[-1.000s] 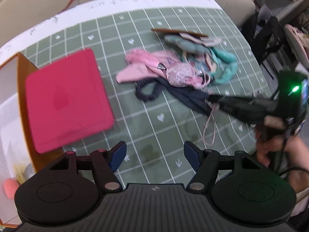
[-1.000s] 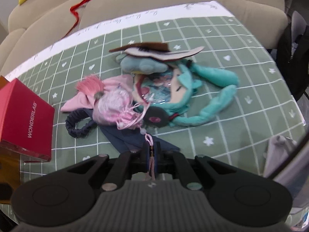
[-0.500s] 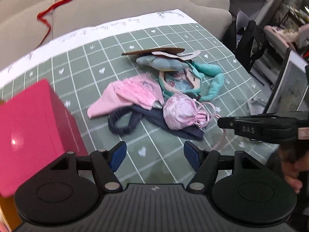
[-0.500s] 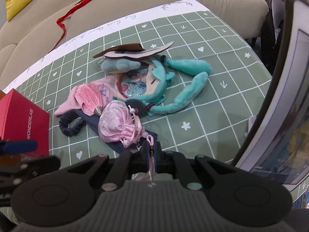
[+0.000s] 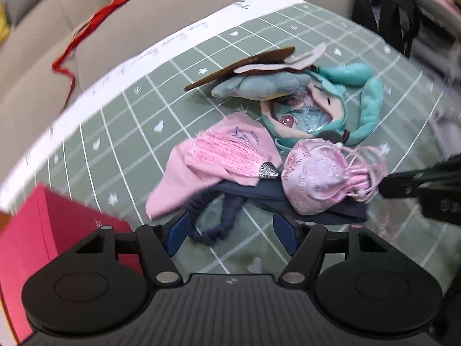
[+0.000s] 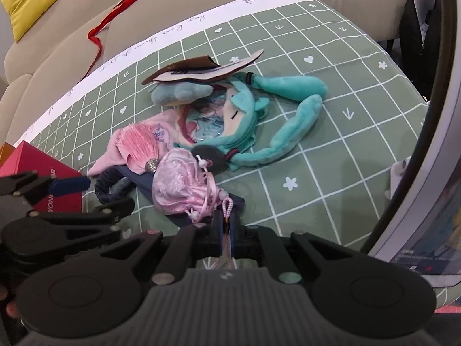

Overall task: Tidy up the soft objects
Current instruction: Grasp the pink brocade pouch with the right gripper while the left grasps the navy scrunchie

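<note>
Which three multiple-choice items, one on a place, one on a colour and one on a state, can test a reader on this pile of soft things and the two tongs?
1. Where does the pink brocade pouch lie?
A. on the navy cloth
B. inside the red box
C. on the sofa

2. What colour is the plush doll with long pigtails?
A. yellow
B. teal
C. red

3. How do the right tongs stand?
A. wide open, nothing between them
B. shut on the pouch's pink cord
C. shut on the navy scrunchie

Answers:
1 A: the pouch rests on the dark cloth, on the green mat.
2 B: its hair and pigtails are teal.
3 B: the fingers meet with the cord pinched between them; the left tongs are open.
</note>
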The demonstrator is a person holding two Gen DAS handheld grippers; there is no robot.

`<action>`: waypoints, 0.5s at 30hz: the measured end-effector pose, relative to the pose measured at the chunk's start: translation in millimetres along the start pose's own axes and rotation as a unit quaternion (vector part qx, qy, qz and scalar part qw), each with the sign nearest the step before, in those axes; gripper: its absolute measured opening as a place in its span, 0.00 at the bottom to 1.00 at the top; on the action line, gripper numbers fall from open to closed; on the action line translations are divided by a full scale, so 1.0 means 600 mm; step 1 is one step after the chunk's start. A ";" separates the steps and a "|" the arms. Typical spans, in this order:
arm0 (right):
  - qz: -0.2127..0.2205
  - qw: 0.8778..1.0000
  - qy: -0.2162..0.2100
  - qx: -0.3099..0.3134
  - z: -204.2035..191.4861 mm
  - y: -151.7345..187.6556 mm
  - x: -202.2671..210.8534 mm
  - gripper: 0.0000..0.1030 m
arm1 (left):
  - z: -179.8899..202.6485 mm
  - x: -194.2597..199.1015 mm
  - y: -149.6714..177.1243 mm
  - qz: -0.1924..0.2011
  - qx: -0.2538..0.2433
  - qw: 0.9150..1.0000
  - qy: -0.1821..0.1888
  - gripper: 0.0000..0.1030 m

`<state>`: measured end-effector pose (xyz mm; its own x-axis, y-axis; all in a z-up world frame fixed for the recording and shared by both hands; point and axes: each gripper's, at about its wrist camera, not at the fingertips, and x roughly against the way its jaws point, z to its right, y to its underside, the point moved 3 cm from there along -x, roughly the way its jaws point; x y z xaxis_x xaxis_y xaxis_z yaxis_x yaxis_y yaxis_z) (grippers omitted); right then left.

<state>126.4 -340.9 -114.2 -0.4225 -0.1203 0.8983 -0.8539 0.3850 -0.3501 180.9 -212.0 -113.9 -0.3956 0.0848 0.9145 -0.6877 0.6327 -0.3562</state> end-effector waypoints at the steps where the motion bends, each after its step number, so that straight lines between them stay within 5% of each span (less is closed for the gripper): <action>1: 0.000 1.000 -0.002 -0.001 0.001 -0.001 0.000 0.01 | 0.005 -0.008 -0.001 -0.004 -0.018 1.000 -0.013 0.75; 6: 0.003 1.000 -0.016 -0.003 0.003 -0.008 0.002 0.01 | 0.020 -0.040 -0.001 -0.021 -0.069 0.995 -0.068 0.74; 11: -0.011 1.000 -0.015 0.000 0.006 -0.007 -0.007 0.01 | 0.014 -0.049 -0.014 -0.019 -0.060 0.993 -0.096 0.89; 15: -0.014 1.000 -0.021 0.002 0.004 -0.008 -0.010 0.01 | 0.006 -0.053 -0.022 -0.026 -0.047 0.994 -0.090 0.87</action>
<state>132.2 -344.0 -118.7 -0.4100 -0.1691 0.8963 -0.8670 0.3774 -0.3254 200.3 -225.4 -138.7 -0.4694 -0.0840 0.8790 -0.6533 0.7028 -0.2817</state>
